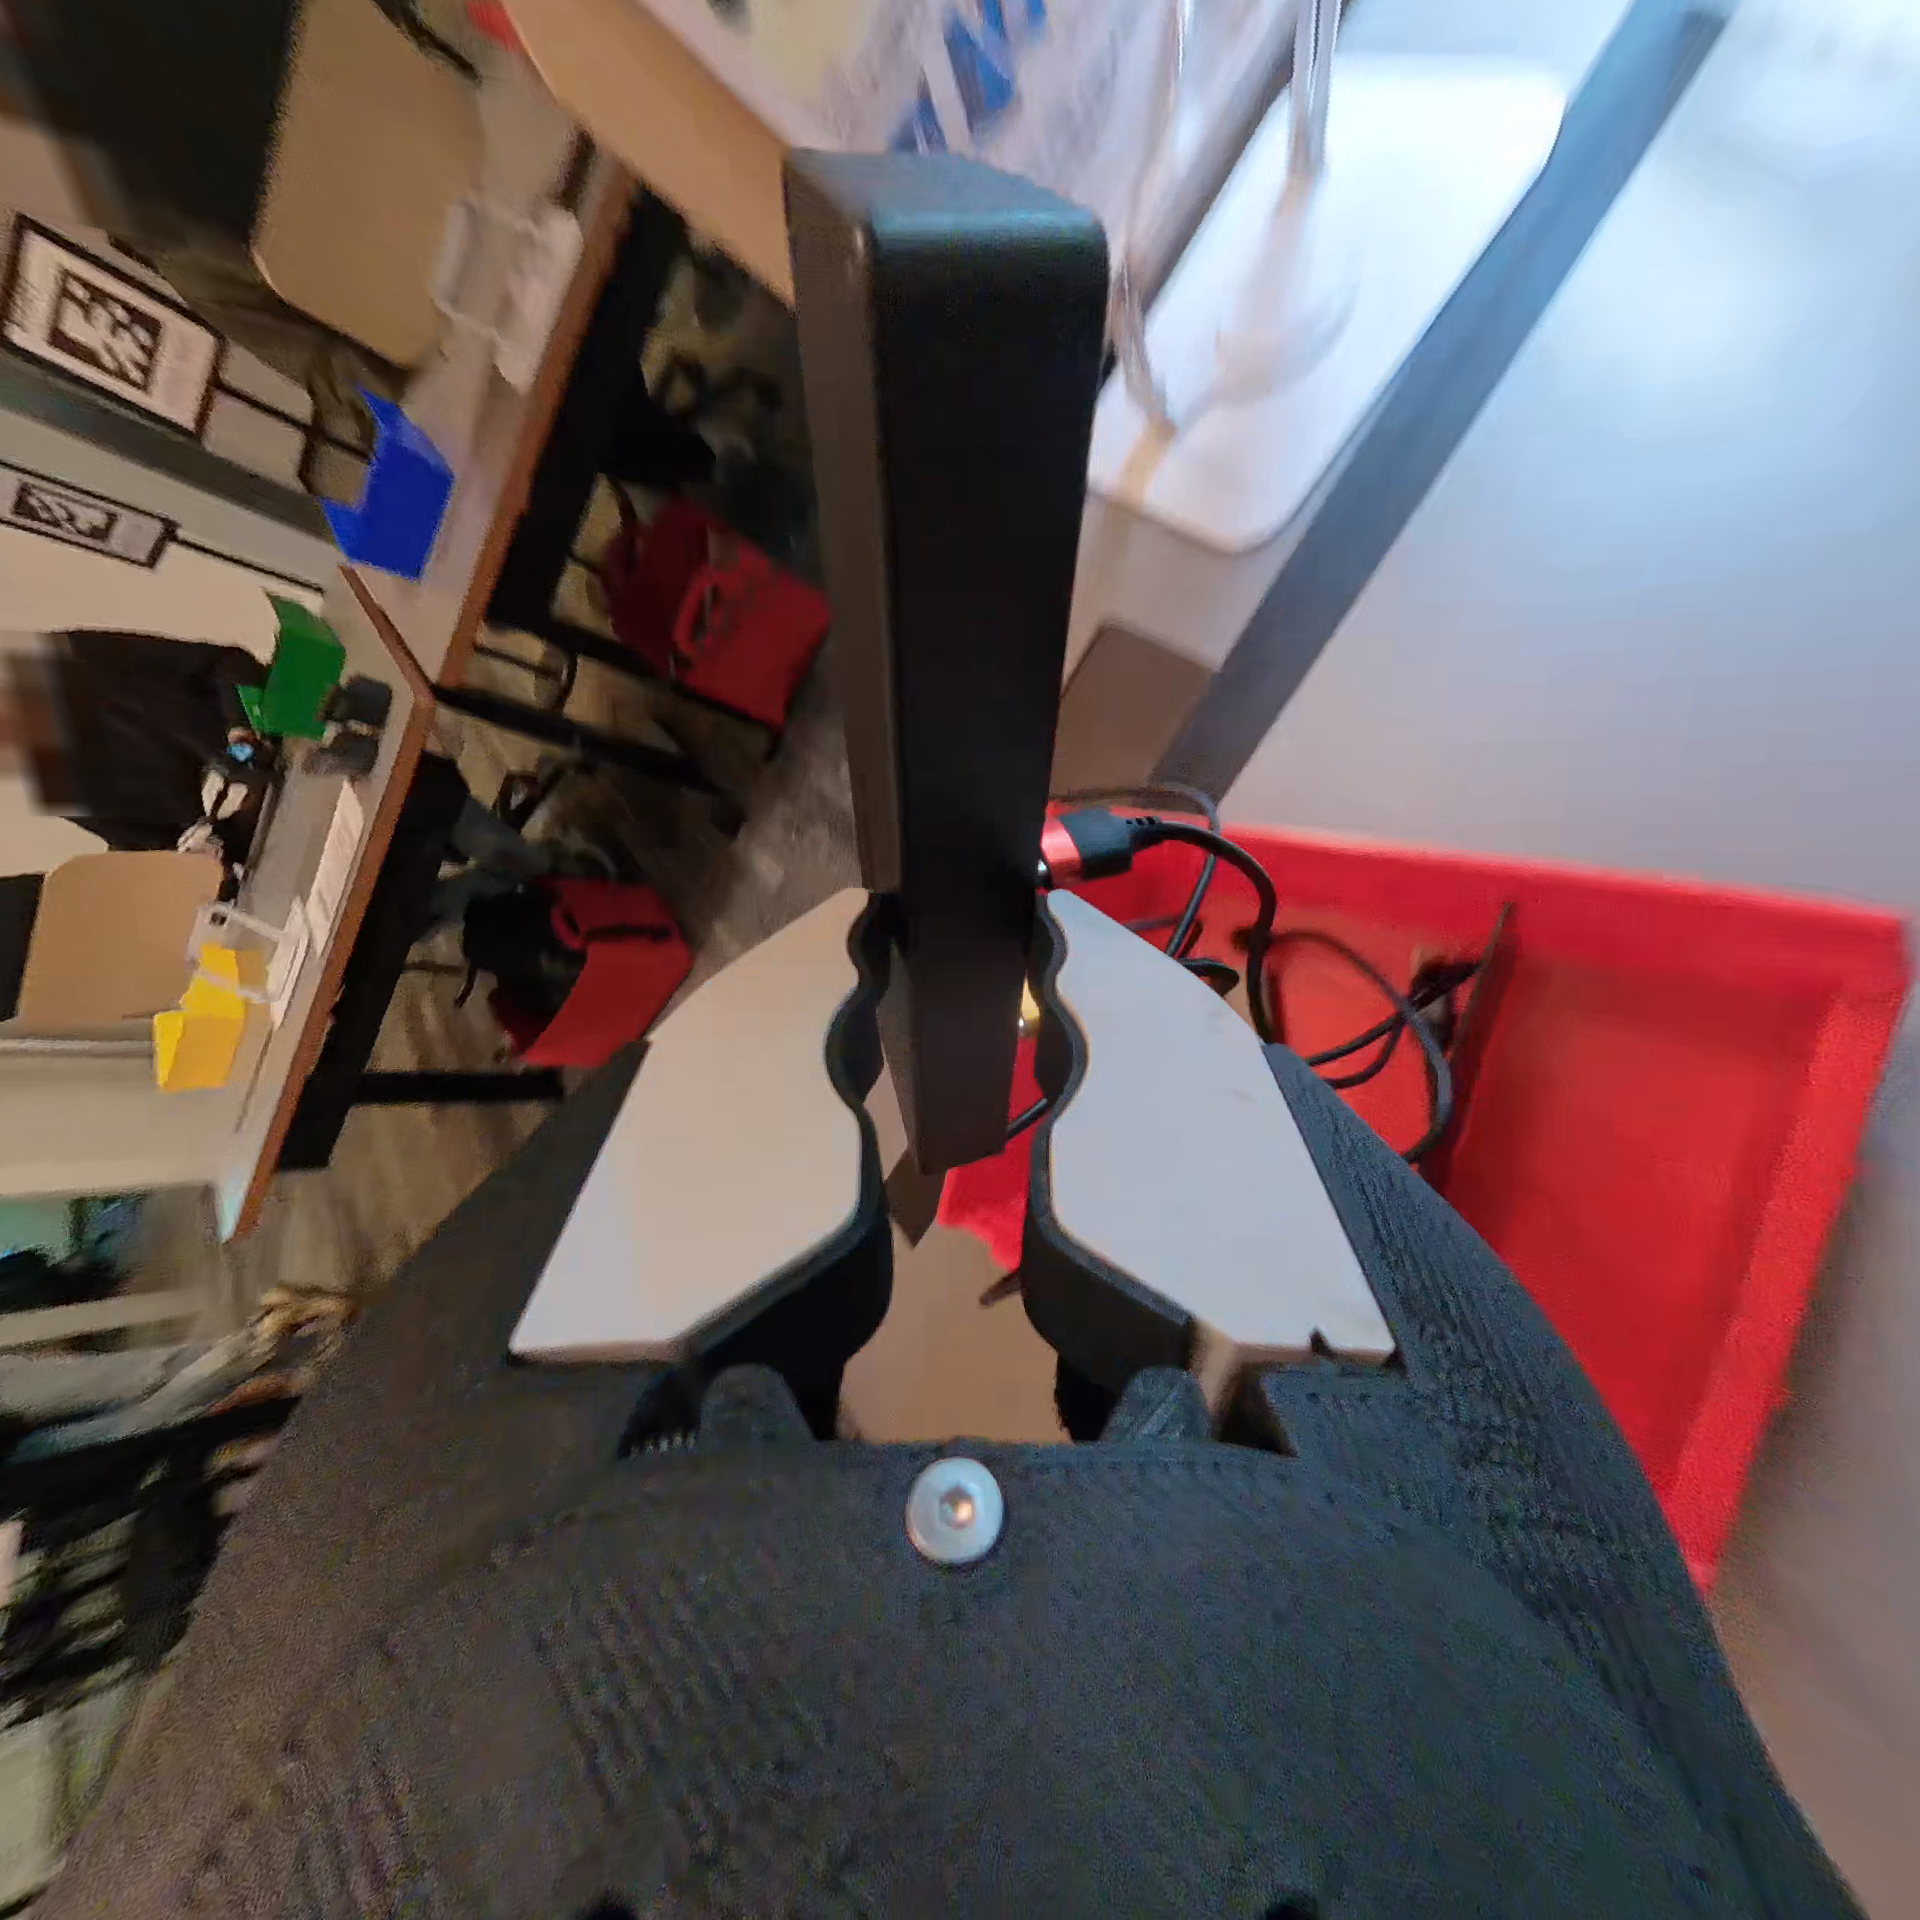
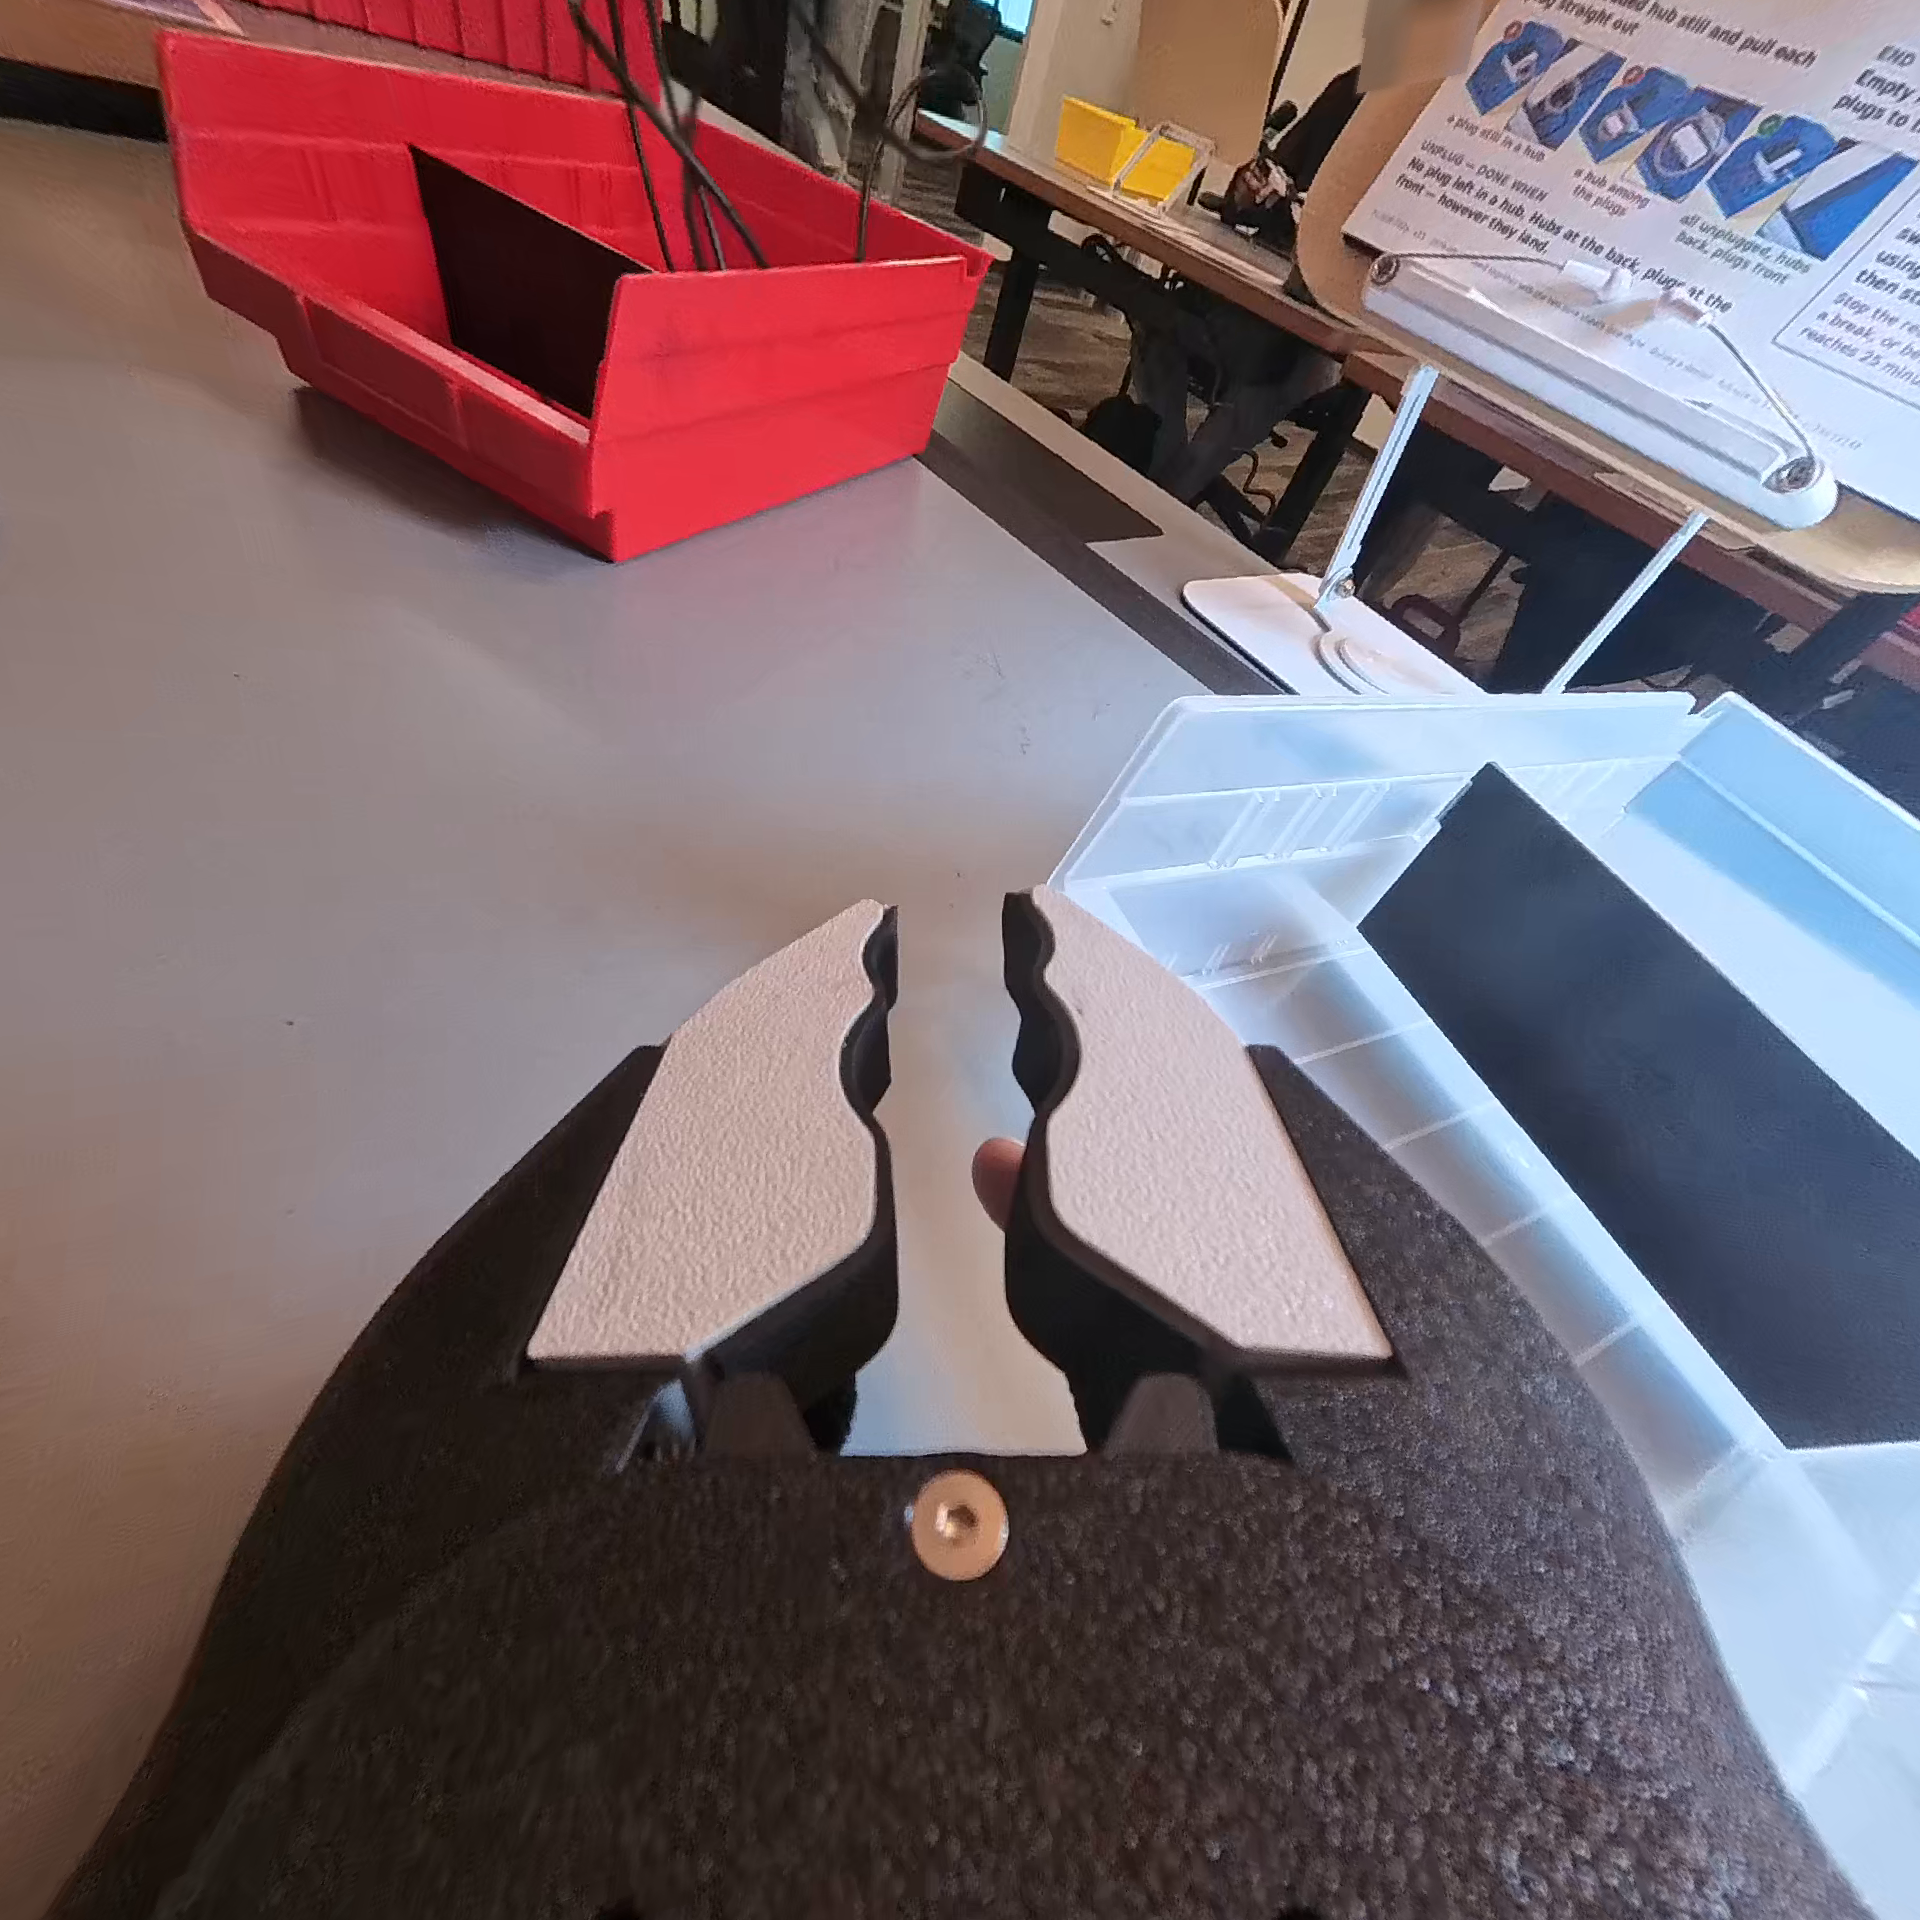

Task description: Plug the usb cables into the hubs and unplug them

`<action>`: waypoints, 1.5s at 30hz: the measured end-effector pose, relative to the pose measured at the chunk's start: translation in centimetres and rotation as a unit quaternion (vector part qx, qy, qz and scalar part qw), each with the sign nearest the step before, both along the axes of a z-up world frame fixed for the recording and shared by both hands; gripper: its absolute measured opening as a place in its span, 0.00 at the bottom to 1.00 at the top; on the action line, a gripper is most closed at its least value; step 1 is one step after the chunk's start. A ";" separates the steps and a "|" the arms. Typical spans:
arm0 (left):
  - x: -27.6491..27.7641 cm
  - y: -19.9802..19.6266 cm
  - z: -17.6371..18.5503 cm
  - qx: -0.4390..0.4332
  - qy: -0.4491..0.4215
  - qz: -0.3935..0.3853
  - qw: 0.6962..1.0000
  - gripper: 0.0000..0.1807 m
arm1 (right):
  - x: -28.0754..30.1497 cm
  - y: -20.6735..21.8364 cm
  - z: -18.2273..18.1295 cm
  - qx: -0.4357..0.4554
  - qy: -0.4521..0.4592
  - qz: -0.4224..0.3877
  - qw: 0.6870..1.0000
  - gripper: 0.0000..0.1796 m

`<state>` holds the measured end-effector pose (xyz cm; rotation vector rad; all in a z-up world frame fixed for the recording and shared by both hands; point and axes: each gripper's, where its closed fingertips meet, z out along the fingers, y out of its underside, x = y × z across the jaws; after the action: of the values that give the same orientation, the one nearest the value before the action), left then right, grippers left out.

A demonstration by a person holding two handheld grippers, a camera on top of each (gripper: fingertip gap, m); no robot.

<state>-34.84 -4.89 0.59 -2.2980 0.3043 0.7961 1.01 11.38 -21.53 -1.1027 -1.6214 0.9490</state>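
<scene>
Grey desk (image 2: pixel 416 831) under us. Left gripper (image 1: pixel 956 1023) pinches black hub (image 1: pixel 971 582) above red bin (image 1: pixel 1683 1143) of cables (image 1: pixel 1247 904); right gripper (image 2: pixel 948 997) spread, empty. We'd steady hub before plugging.

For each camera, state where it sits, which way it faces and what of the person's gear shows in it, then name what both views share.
Left wrist view: sits on the left gripper, tilted, looking past the black hub clamped in its jaws toward the red bin holding cables.
Right wrist view: sits on the right gripper, low over the grey table, jaws parted and empty, a fingertip showing between them; clear box at right.
Shared: the red bin.
</scene>
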 end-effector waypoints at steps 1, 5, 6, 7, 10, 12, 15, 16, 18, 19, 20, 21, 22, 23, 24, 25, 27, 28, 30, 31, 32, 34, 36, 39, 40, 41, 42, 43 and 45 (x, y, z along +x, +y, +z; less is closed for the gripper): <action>1.0 0.2 1.4 0.029 -0.015 -0.010 0.999 0.15 | 0.0 0.0 0.1 -0.002 0.003 0.000 1.000 0.11; 6.2 1.3 5.5 0.133 -0.109 -0.084 0.982 0.14 | -0.1 0.0 0.9 -0.017 0.021 0.000 1.000 0.11; 7.9 1.6 6.2 0.158 -0.142 -0.110 0.971 0.14 | -0.1 0.0 1.3 -0.018 0.029 0.000 0.999 0.11; 9.6 1.9 6.7 0.179 -0.171 -0.140 0.959 0.14 | -0.1 0.1 1.8 -0.016 0.039 -0.001 0.999 0.11; 14.6 2.9 7.1 0.216 -0.248 -0.216 0.919 0.14 | -0.1 0.2 4.2 -0.012 0.080 -0.002 0.997 0.11; 17.9 3.6 6.5 0.228 -0.307 -0.257 0.887 0.14 | 0.0 0.2 6.7 -0.010 0.109 0.002 0.994 0.11; 23.2 4.9 4.4 0.222 -0.397 -0.314 0.833 0.14 | 0.2 -0.3 10.8 -0.017 0.144 0.023 0.989 0.11; 24.8 5.3 3.4 0.216 -0.423 -0.330 0.816 0.14 | 0.2 -0.8 11.8 -0.025 0.144 0.040 0.988 0.13; 27.9 6.1 1.2 0.205 -0.475 -0.358 0.777 0.14 | -0.1 -2.0 13.0 -0.048 0.136 0.078 0.987 0.16; 29.2 6.5 0.1 0.201 -0.501 -0.367 0.758 0.14 | -0.3 -2.6 13.2 -0.059 0.131 0.097 0.985 0.18; 30.4 6.9 -1.1 0.197 -0.523 -0.374 0.740 0.14 | -0.5 -3.4 13.2 -0.073 0.128 0.117 0.982 0.21; 31.4 7.3 -2.3 0.194 -0.543 -0.380 0.723 0.14 | -0.9 -4.1 12.7 -0.088 0.122 0.136 0.979 0.22; 32.2 7.6 -3.5 0.193 -0.561 -0.381 0.709 0.14 | -1.3 -4.9 11.9 -0.104 0.108 0.155 0.976 0.25; 32.9 7.9 -4.7 0.191 -0.579 -0.381 0.695 0.14 | -1.7 -5.8 10.8 -0.123 0.088 0.175 0.973 0.29; 33.5 8.2 -5.7 0.191 -0.594 -0.383 0.681 0.14 | -2.1 -6.9 9.7 -0.146 0.067 0.197 0.967 0.34; 34.0 8.4 -6.7 0.190 -0.607 -0.384 0.669 0.14 | -2.3 -7.9 8.5 -0.171 0.049 0.217 0.960 0.37; 34.9 8.7 -8.4 0.188 -0.628 -0.379 0.653 0.14 | -2.9 -9.4 6.8 -0.210 0.035 0.239 0.947 0.35; 35.1 8.7 -8.9 0.193 -0.632 -0.379 0.648 0.14 | -2.9 -10.2 6.2 -0.222 0.028 0.252 0.941 0.32; 34.8 8.8 -9.7 0.211 -0.627 -0.371 0.651 0.14 | -2.3 -11.4 5.5 -0.227 0.014 0.285 0.931 0.15; 34.7 8.5 -9.8 0.213 -0.631 -0.373 0.646 0.14 | -2.2 -11.5 5.3 -0.222 0.006 0.288 0.932 0.15; 34.6 8.1 -10.0 0.211 -0.635 -0.374 0.642 0.14 | -2.0 -11.5 5.2 -0.220 -0.008 0.295 0.930 0.14; 34.1 7.8 -10.5 0.213 -0.625 -0.360 0.659 0.14 | -1.7 -11.3 4.7 -0.230 -0.044 0.298 0.925 0.14; 33.5 7.5 -11.1 0.212 -0.611 -0.347 0.679 0.13 | -1.4 -11.1 4.5 -0.250 -0.066 0.299 0.918 0.14; 32.4 6.6 -11.8 0.208 -0.593 -0.337 0.701 0.13 | -0.7 -10.9 4.5 -0.273 -0.093 0.305 0.908 0.14; 32.0 6.3 -11.9 0.210 -0.585 -0.334 0.708 0.13 | -0.3 -10.8 4.9 -0.279 -0.092 0.313 0.903 0.14; 31.7 5.9 -12.0 0.213 -0.580 -0.334 0.712 0.14 | 0.1 -10.8 5.4 -0.286 -0.085 0.326 0.897 0.14; 31.5 5.5 -12.1 0.214 -0.580 -0.337 0.710 0.14 | 0.7 -10.9 5.9 -0.294 -0.079 0.344 0.888 0.14; 31.5 5.1 -12.2 0.215 -0.584 -0.341 0.705 0.15 | 1.3 -11.1 6.3 -0.298 -0.075 0.367 0.878 0.14; 31.7 4.6 -12.5 0.215 -0.593 -0.352 0.692 0.16 | 2.9 -11.9 7.0 -0.308 -0.069 0.426 0.848 0.14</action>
<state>-3.09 -0.34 -11.91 -1.5712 0.2899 -0.9396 3.93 -0.49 -14.58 -0.8196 -2.0271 2.1301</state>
